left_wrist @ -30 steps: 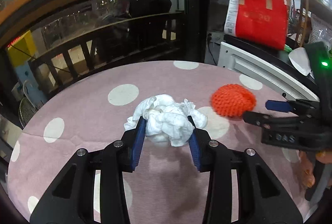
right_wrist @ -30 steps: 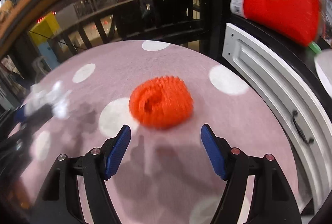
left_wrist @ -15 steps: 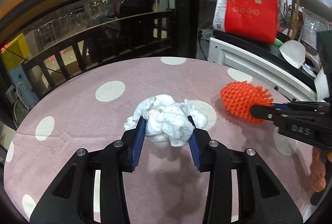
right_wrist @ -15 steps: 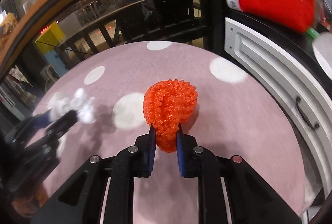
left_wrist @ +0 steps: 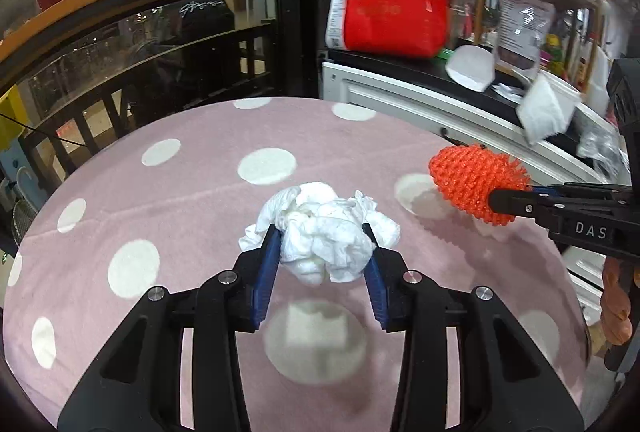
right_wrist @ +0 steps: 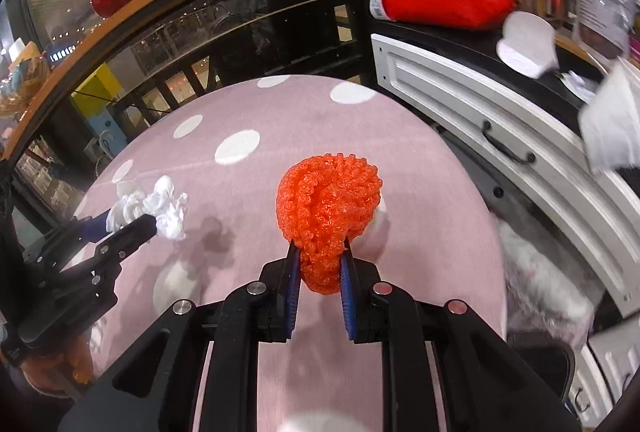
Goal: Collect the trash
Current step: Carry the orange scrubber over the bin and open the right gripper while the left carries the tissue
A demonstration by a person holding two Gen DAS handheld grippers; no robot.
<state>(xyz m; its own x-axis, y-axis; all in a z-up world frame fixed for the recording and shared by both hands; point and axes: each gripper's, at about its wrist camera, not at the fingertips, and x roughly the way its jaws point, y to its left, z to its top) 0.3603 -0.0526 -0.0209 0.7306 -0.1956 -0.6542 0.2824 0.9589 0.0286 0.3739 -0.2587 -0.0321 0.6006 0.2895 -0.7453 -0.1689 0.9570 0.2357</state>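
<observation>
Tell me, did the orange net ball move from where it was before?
Yes. The orange net ball left its white dot on the pink cloth; now the right gripper holds it up.

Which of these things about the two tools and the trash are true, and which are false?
1. The left tool grips the crumpled white tissue wad. True.
2. The right tool is empty. False: it pinches the orange foam net.
3. The pink cloth with white dots covers the table. True.
4. The red bag with tan handles lies on the pink cloth. False: it stands on the black top behind it.
5. The tissue wad is orange. False: it is white.
</observation>
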